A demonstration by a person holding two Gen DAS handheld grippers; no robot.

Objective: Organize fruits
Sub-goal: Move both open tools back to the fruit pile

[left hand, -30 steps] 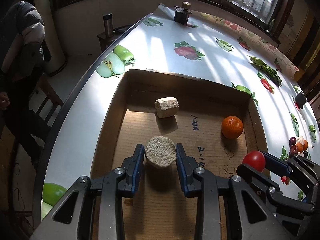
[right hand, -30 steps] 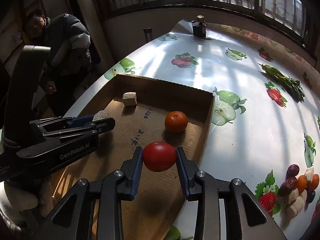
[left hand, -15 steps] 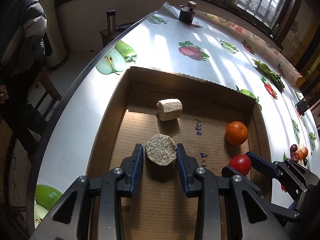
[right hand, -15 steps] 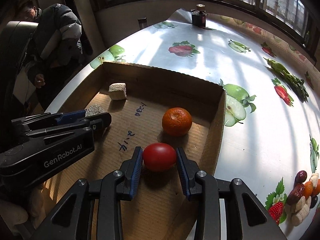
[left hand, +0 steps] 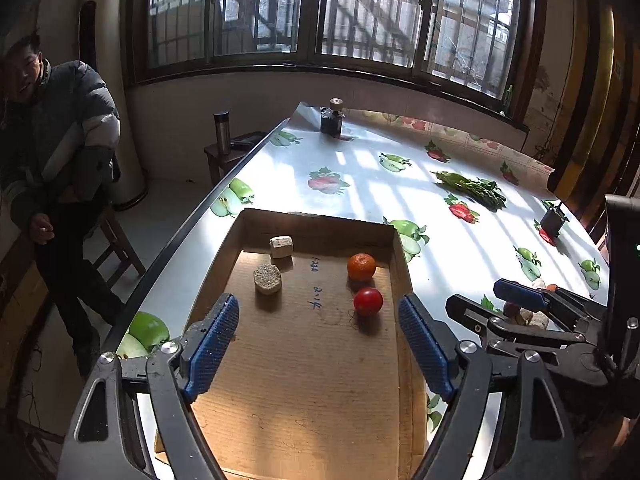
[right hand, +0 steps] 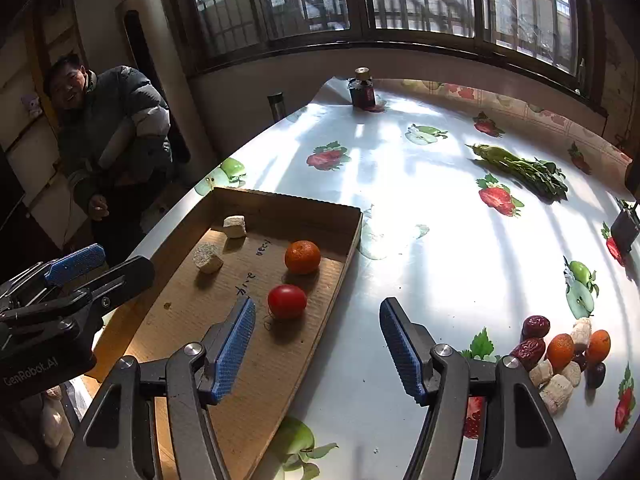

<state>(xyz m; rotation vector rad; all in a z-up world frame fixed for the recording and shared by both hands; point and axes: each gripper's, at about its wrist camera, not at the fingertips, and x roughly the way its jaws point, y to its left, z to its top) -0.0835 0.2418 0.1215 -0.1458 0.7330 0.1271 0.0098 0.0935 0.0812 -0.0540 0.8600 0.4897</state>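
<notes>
A shallow cardboard box (left hand: 320,420) (right hand: 192,220) lies on the fruit-print table. Inside rest a round beige chunk (left hand: 267,278) (right hand: 207,257), a second beige chunk (left hand: 281,246) (right hand: 234,226), an orange (left hand: 361,267) (right hand: 302,256) and a red tomato (left hand: 368,301) (right hand: 287,301). My left gripper (left hand: 318,340) hangs above the box's near part, its jaws opening wide with nothing between them. My right gripper (right hand: 318,344) is over the box's right edge, jaws also opening and empty, the tomato just beyond its left finger. A pile of dates, small oranges and beige chunks (right hand: 564,354) lies at the right.
A person in a puffy jacket (left hand: 52,160) (right hand: 116,132) stands left of the table. A green vegetable bunch (right hand: 524,170), a dark bottle (right hand: 363,90) and a small dark object (right hand: 624,228) sit on the table. A flask (left hand: 222,132) stands on a stool.
Both grippers let go and pulled up and back. The round beige chunk and the tomato now lie in the box, and both pairs of jaws have spread wide.
</notes>
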